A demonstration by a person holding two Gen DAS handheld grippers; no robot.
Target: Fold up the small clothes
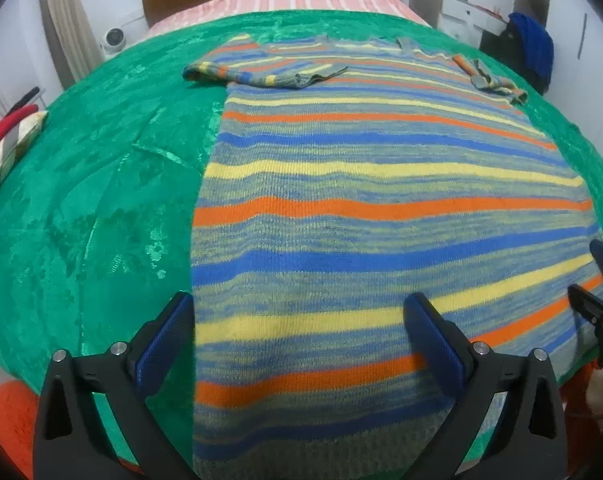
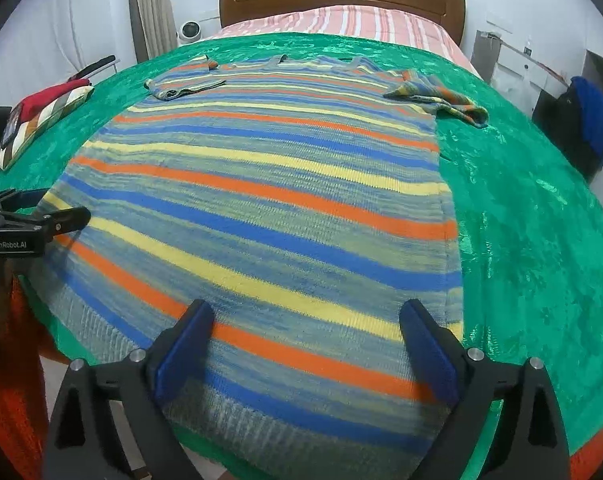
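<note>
Two grippers, jaws spread wide, over one striped sweater on a bed.
The striped sweater (image 1: 381, 184) lies flat on the green blanket (image 1: 101, 184), both sleeves folded inward near the neckline. Left gripper (image 1: 301, 332) hovers at the hem's left corner, right gripper (image 2: 305, 344) at the hem's right corner; neither grasps anything.

left gripper (image 1: 299, 338): jaws spread wide, nothing pinched between the 2 blue pads, angled down
right gripper (image 2: 307, 346): same deal, jaws wide apart, pads gripping nothing, tilted down too
</note>
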